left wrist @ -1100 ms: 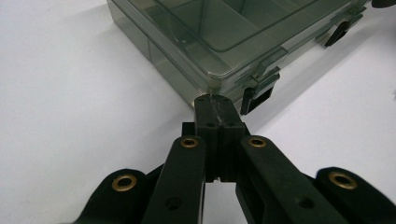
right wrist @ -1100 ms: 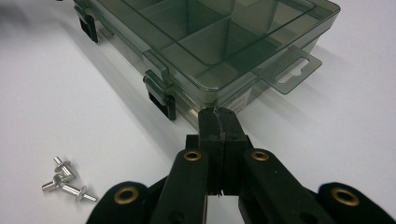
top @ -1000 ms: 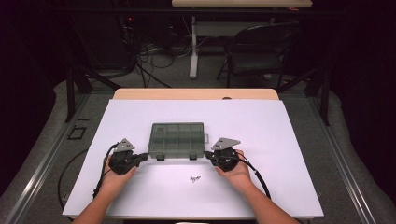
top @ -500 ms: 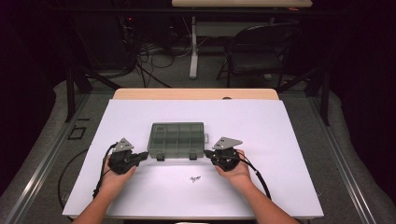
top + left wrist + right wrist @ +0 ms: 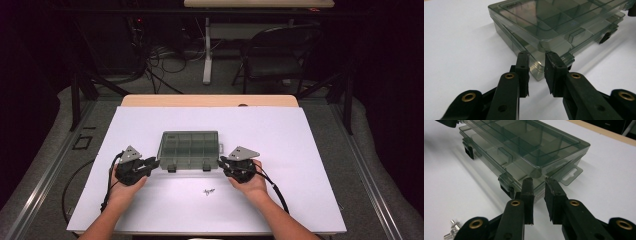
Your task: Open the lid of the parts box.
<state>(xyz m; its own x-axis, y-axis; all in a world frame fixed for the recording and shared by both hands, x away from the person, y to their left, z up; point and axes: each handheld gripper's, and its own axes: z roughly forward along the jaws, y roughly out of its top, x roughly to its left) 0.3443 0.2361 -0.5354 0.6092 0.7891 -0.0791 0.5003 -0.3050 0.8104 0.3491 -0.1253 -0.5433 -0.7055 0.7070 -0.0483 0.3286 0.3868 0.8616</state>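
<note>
Tongs are seen at both near corners of a smoky grey compartment box [image 5: 189, 148] lying flat near the middle of the white bench [image 5: 300, 150]. The left tongs [image 5: 536, 71] have just been opening; their jaws stand slightly apart, with the box's near corner in the gap, and no pad is seen pressing on it. The right tongs [image 5: 539, 195] have likewise just been opening, a narrow gap left between the jaws at the opposite near corner, beside the clear hang tab [image 5: 571, 175]. From the box, the left tongs lie at about eight o'clock and the right tongs at about four o'clock. Small metal screws [image 5: 452, 230] lie on the bench at six o'clock from the box.
</note>
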